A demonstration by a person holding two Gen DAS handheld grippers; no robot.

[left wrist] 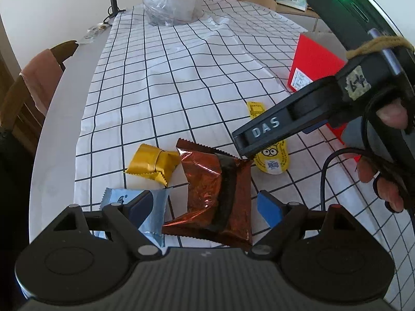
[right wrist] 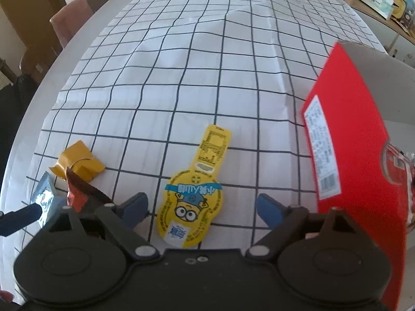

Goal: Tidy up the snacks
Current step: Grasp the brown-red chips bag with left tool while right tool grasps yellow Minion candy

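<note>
We've got both grippers spread wide, gripping nothing: left gripper [left wrist: 205,208] over the brown wrapper [left wrist: 218,194], right gripper [right wrist: 202,208] over the yellow minion pack [right wrist: 193,197], red box [right wrist: 355,160] at 3 o'clock.

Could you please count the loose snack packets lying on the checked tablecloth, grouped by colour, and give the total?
Yellow or gold: 2, the folded gold foil packet and the yellow cartoon-printed packet.
Shiny reddish-brown foil packet: 1.
Pale blue-silver packet: 1.
Total: 4.
</note>
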